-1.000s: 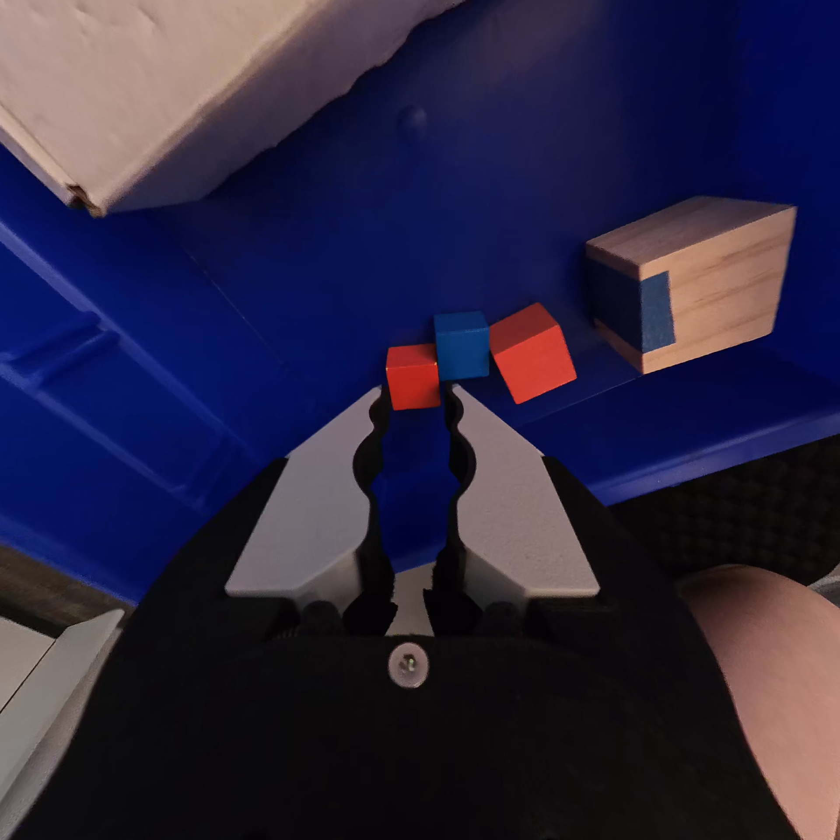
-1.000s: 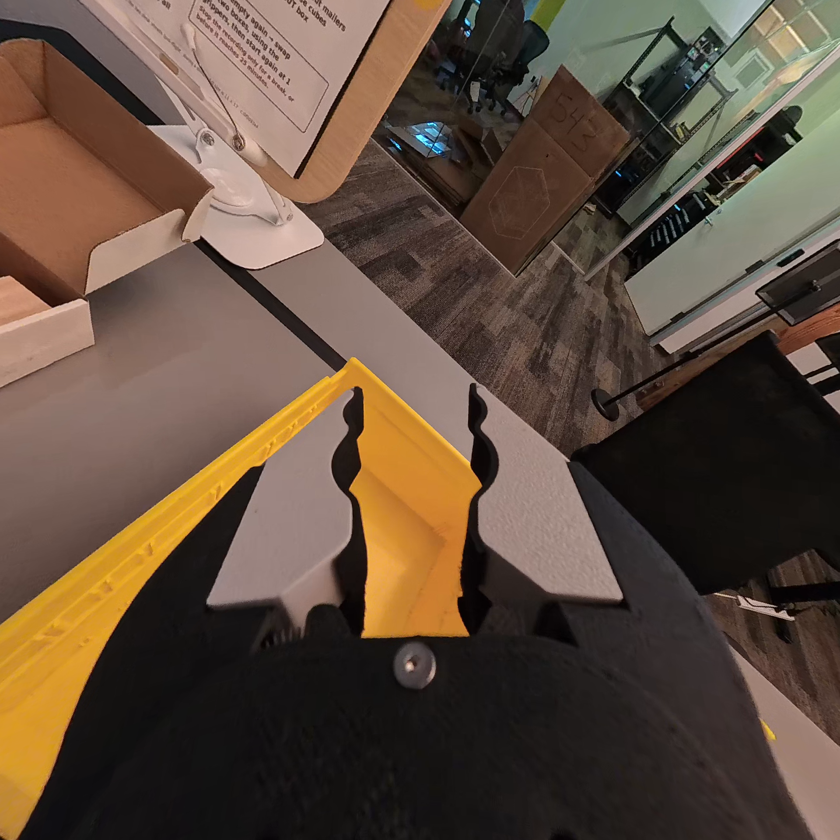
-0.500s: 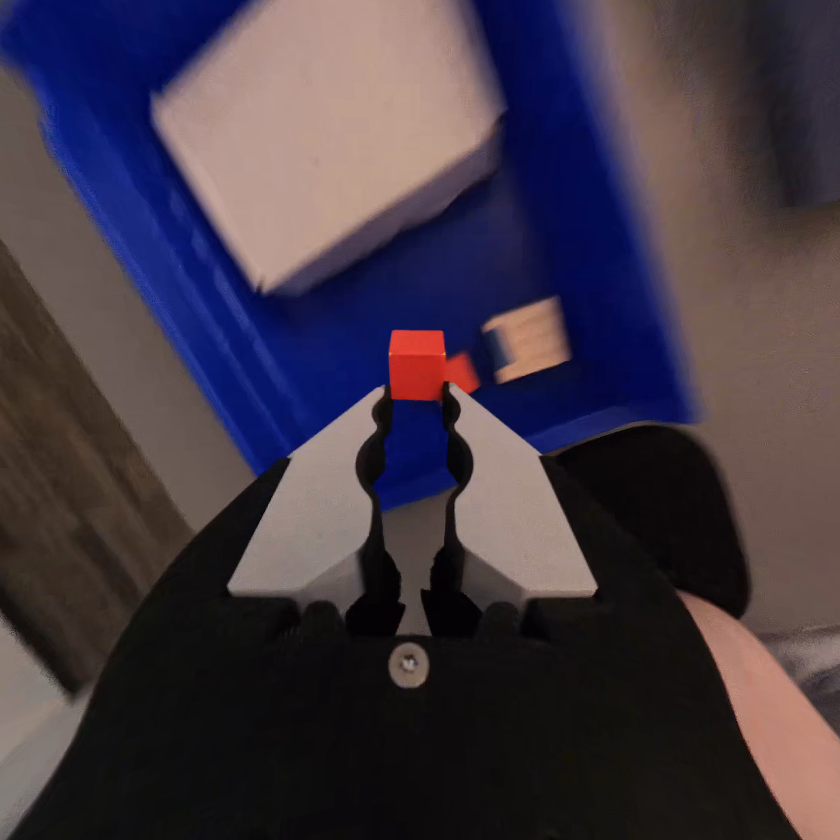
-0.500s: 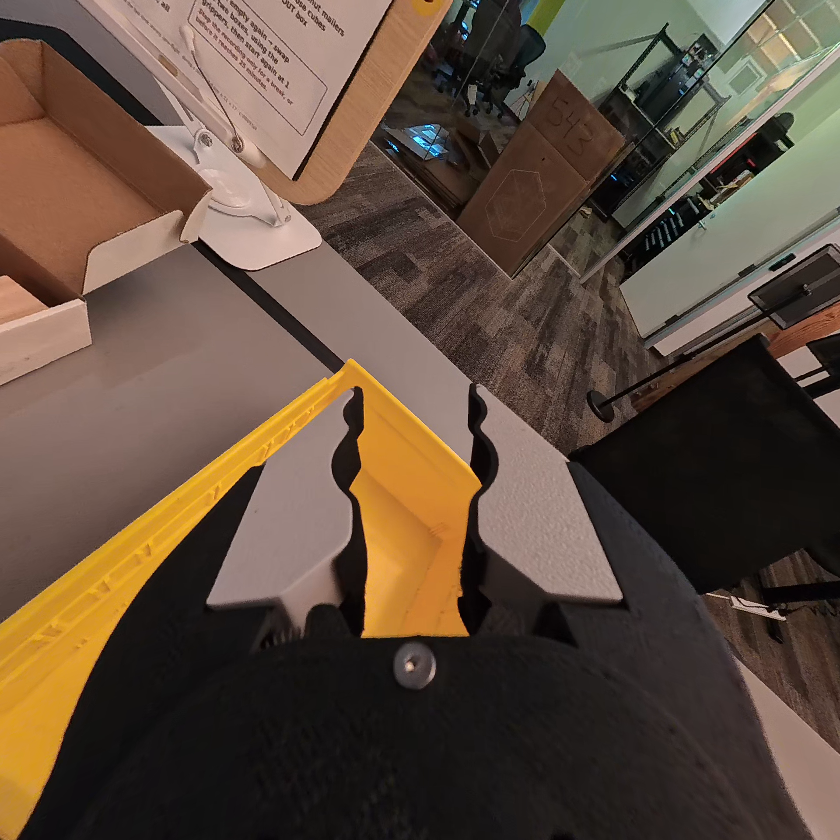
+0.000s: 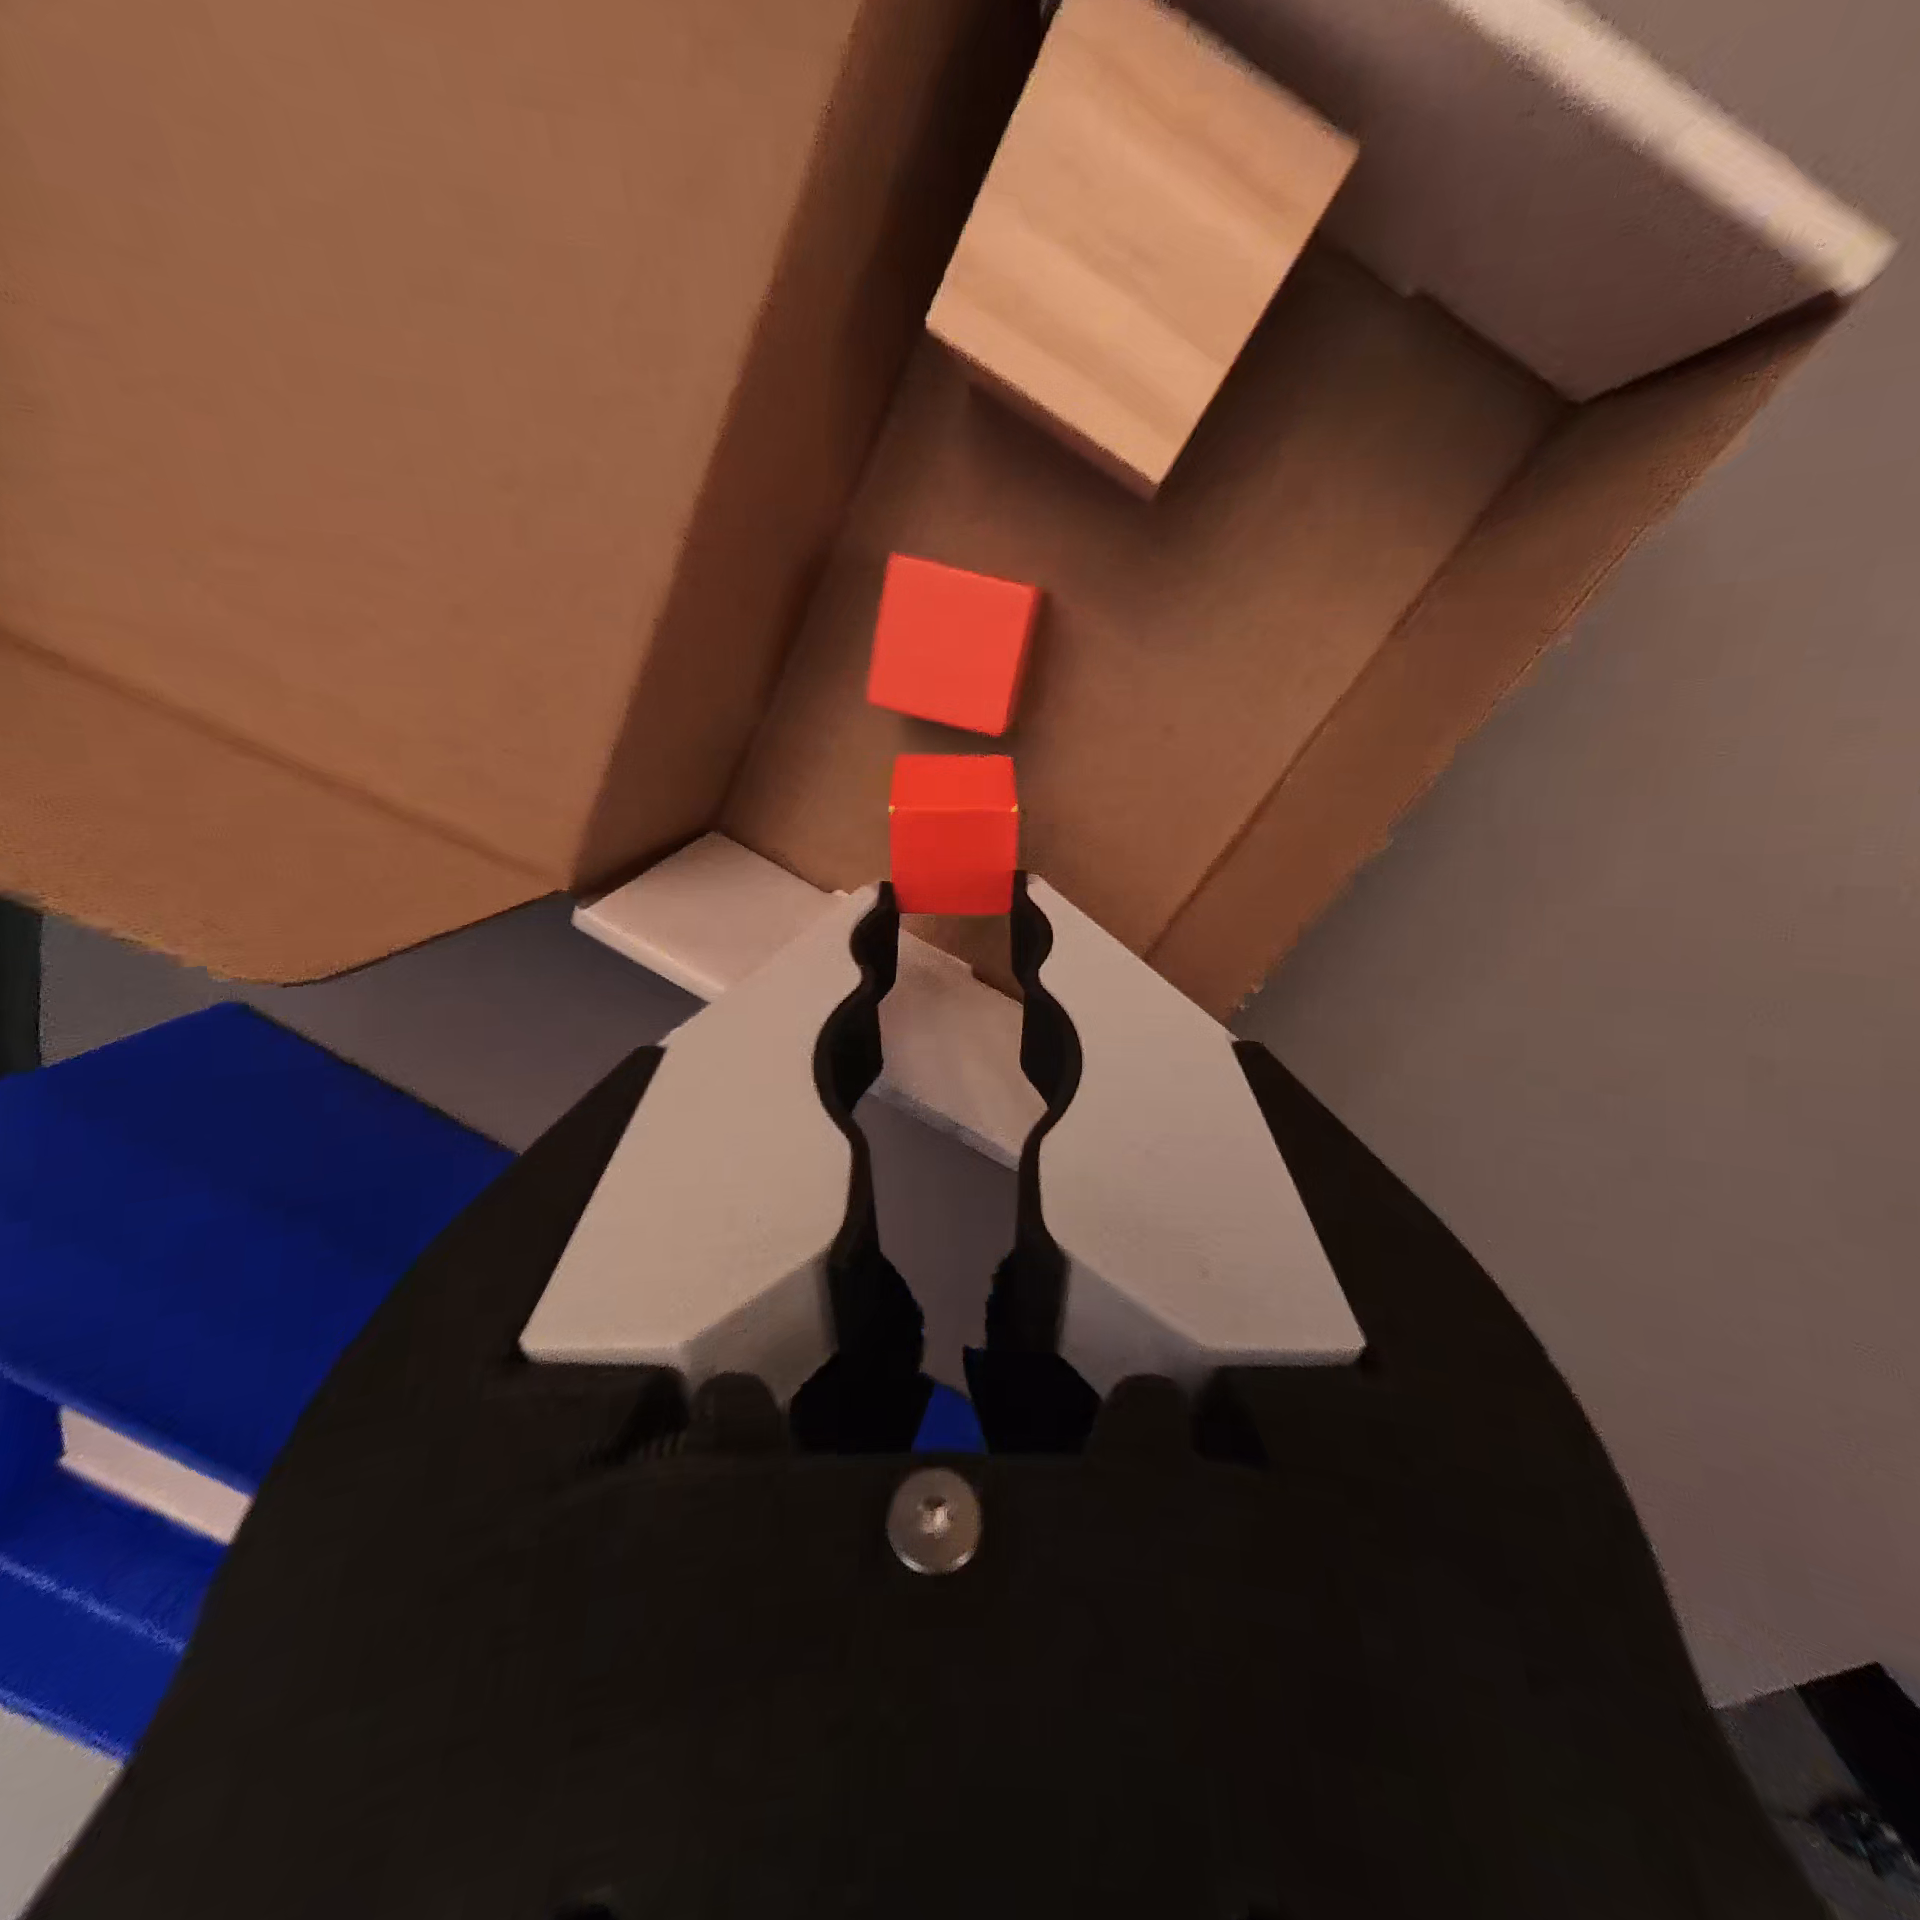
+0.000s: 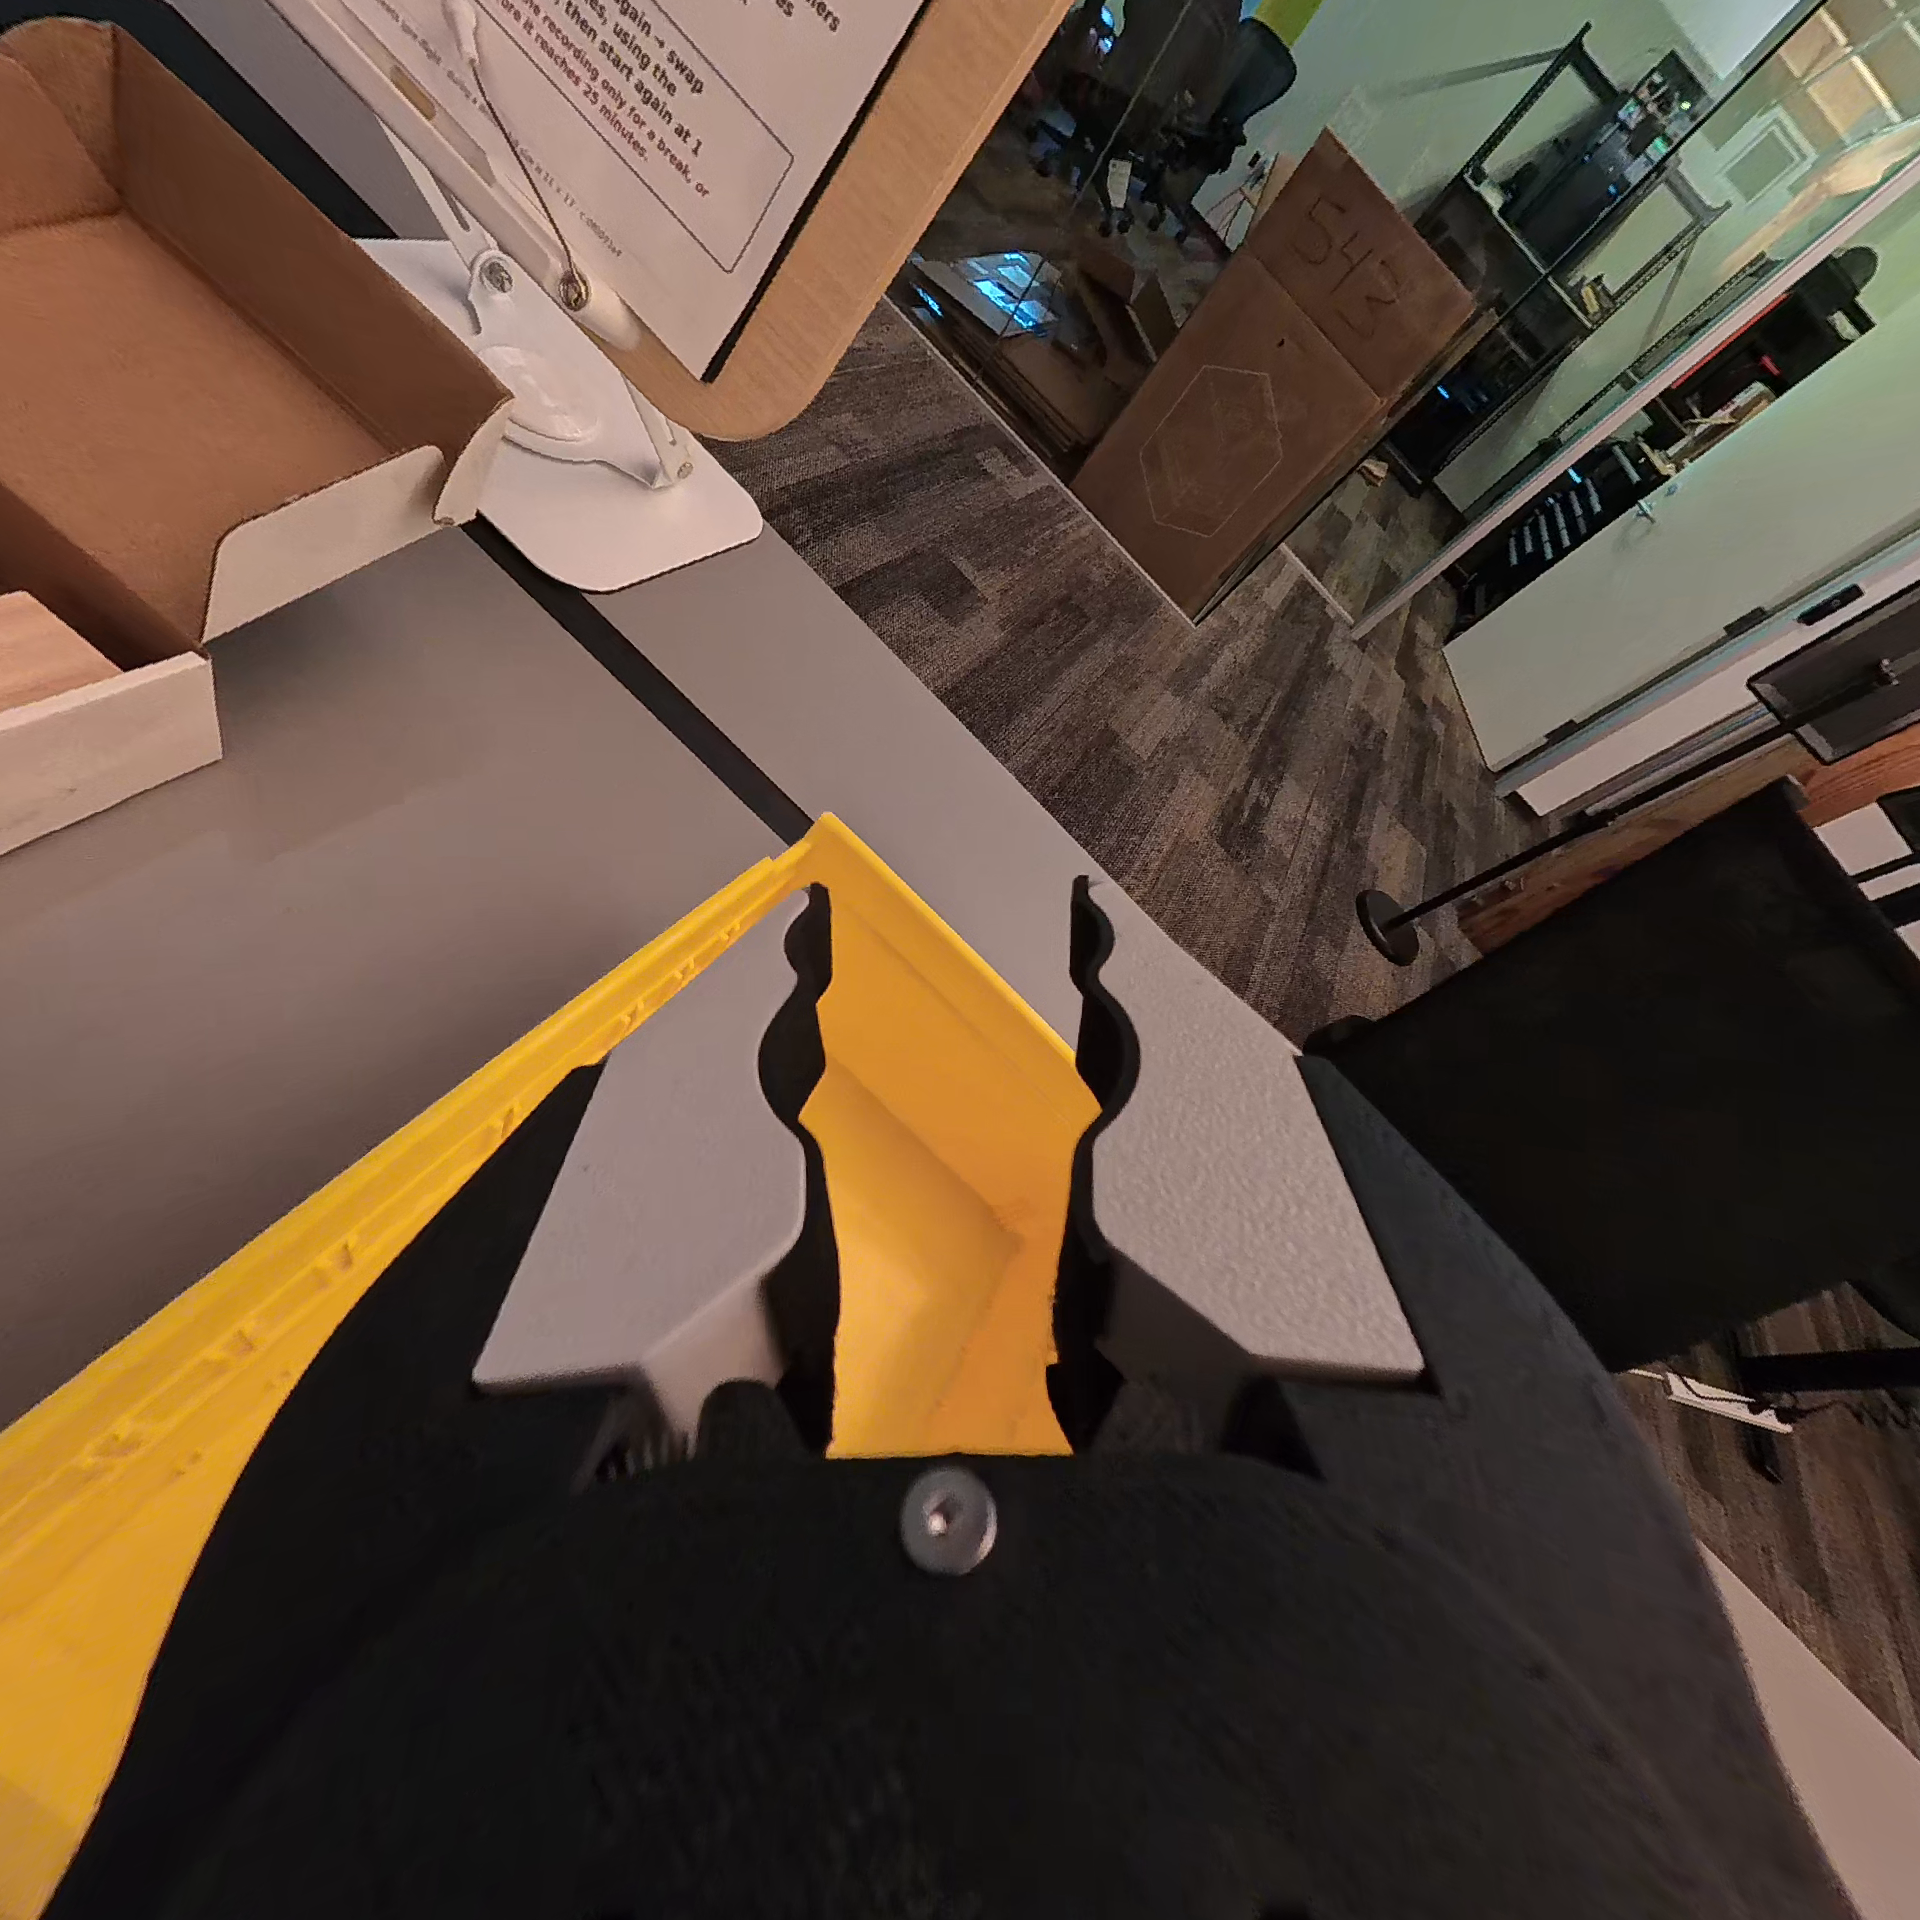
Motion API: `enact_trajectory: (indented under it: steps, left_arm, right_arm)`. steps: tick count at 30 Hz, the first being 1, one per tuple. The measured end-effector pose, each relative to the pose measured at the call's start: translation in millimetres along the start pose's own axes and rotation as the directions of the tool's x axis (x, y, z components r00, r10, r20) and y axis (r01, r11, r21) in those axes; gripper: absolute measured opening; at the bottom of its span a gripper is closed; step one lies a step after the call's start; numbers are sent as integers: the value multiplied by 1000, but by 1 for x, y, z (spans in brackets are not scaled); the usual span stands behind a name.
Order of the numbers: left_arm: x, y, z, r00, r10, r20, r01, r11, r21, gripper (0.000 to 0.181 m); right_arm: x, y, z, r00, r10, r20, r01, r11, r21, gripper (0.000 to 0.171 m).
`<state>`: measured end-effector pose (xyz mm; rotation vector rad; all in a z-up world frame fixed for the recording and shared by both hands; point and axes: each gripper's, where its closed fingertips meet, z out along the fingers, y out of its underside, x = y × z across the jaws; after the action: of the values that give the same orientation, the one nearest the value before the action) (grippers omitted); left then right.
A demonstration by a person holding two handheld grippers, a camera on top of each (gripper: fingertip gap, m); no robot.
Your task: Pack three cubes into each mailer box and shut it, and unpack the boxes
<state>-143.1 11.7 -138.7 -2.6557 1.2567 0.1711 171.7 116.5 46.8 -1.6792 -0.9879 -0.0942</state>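
My left gripper (image 5: 952,896) is shut on a small red cube (image 5: 952,831) and holds it over the near edge of an open cardboard mailer box (image 5: 1351,665). Inside the box lie a second red cube (image 5: 953,658) and a larger plain wooden cube (image 5: 1138,234). The box's lid (image 5: 395,416) stands open on the left. My right gripper (image 6: 943,896) is open and empty above the corner of a yellow bin (image 6: 914,1195). The same mailer box (image 6: 156,416) shows at the upper left of the right wrist view.
A blue bin (image 5: 187,1299) sits at the lower left, holding a white closed box (image 5: 135,1465). A white stand (image 6: 613,488) holding a wood-framed board with a sheet stands behind the mailer box. The grey table (image 6: 364,831) ends just past the yellow bin, with floor beyond. Some 40 cm of space lies between my two pairs of fingers.
My left gripper lifted the red cube out of the blue bin and carried it over to the open mailer box. The right gripper has barely moved.
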Motion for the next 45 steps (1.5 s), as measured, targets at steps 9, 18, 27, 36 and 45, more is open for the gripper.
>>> enact_trajectory:
  steps: [9, 18, 27, 36, 45]
  left_arm:
    - [-5, 7, 18, 999, 12, 30, -9, 997, -75, 20]
    - [-3, 9, 9, 998, -18, -53, 16, 999, -40, 48]
    - [-75, -23, -55, 919, -376, -119, 391, 832, 393, 48]
    - [-101, -28, -44, 832, -491, -259, 554, 700, 451, 53]
    - [-102, -40, -36, 803, -503, -318, 594, 641, 486, 19]
  right_arm:
    - [-11, -1, 10, 999, -27, 33, 27, 999, -20, 46]
    - [-40, -23, 23, 993, -51, 106, 51, 999, 6, 47]
    - [-124, -106, 77, 772, 521, 362, -592, 797, 115, 65]
    - [-210, -65, 141, 461, 736, 496, -780, 602, -168, 63]
    - [-201, -65, 139, 311, 750, 583, -841, 503, -198, 39]
